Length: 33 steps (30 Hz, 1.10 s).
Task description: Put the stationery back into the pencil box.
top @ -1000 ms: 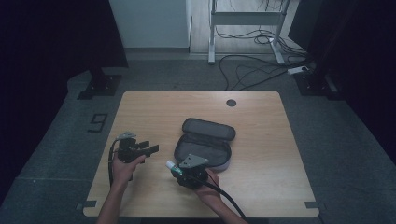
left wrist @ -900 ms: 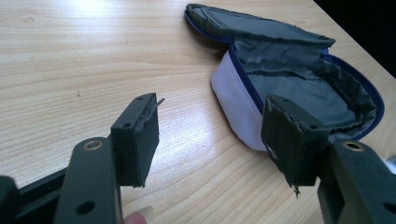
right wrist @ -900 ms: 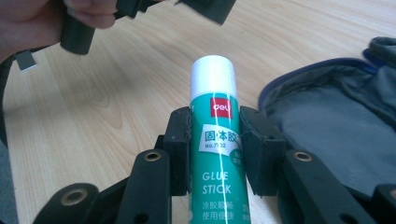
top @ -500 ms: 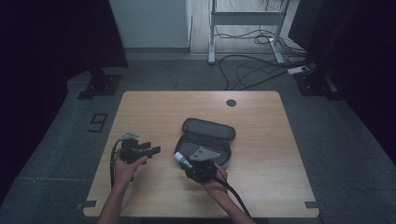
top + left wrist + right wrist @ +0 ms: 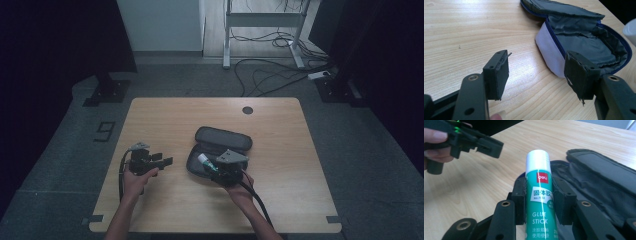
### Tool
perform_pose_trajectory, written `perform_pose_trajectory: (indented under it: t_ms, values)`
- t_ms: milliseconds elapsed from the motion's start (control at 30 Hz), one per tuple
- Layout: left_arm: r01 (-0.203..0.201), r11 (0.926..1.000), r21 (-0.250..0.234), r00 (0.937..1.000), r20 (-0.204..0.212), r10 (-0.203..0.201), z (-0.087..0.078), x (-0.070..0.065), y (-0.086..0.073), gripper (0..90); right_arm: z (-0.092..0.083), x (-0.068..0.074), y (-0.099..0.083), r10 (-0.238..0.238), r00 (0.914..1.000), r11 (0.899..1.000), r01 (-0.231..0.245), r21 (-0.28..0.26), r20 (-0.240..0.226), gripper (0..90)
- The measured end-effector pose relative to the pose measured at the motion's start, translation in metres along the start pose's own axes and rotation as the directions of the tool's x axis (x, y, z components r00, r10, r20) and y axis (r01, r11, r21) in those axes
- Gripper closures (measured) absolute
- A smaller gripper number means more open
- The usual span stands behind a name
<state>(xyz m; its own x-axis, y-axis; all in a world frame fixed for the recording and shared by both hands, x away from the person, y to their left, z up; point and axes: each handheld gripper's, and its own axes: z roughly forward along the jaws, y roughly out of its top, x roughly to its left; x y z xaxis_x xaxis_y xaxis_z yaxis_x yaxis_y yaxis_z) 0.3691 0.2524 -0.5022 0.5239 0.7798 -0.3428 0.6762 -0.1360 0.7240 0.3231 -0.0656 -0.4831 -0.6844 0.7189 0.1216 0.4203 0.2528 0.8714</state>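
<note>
A green glue stick [image 5: 539, 202] with a white cap is clamped upright between the pads of my right gripper [image 5: 539, 187], which is shut on it. In the high view that right gripper [image 5: 214, 167] hovers at the near edge of the open grey zip pouch [image 5: 222, 142], and the glue stick [image 5: 206, 162] points to the left. My left gripper [image 5: 162, 160] rests to the pouch's left. Its own view shows the left gripper [image 5: 536, 67] open with bare table between the jaws and the pouch [image 5: 584, 42] just beyond them.
The wooden table [image 5: 280, 130] has a round cable hole [image 5: 247, 110] at its far edge. In the right gripper view the other gripper [image 5: 474, 143] sits at upper left, held by a hand. Cables and a desk frame [image 5: 265, 30] lie on the floor behind.
My right gripper has carried the glue stick to the right and away from the person, up to the pouch's open near edge. The left gripper has stayed put.
</note>
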Motion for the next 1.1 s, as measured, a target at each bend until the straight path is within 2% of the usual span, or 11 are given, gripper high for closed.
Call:
perform_pose_trajectory:
  t_ms: [200,600,1100]
  values:
    - [-0.001,1.0000,0.007,1.0000,0.002,0.001,0.001,-0.001,0.000,36.7,-0.001,-0.019,-0.001,0.037,0.9987,0.999,-0.037,-0.001,0.035,64.8]
    - [-0.006,0.9998,0.019,1.0000,0.003,0.005,0.004,-0.002,-0.001,36.6,0.007,-0.045,-0.007,0.077,0.9928,0.997,-0.080,0.024,0.091,64.8]
    - [-0.011,0.9993,0.035,0.9999,0.003,0.011,0.007,-0.003,-0.002,36.3,0.020,-0.059,-0.016,0.078,0.9880,0.994,-0.087,0.060,0.133,64.7]
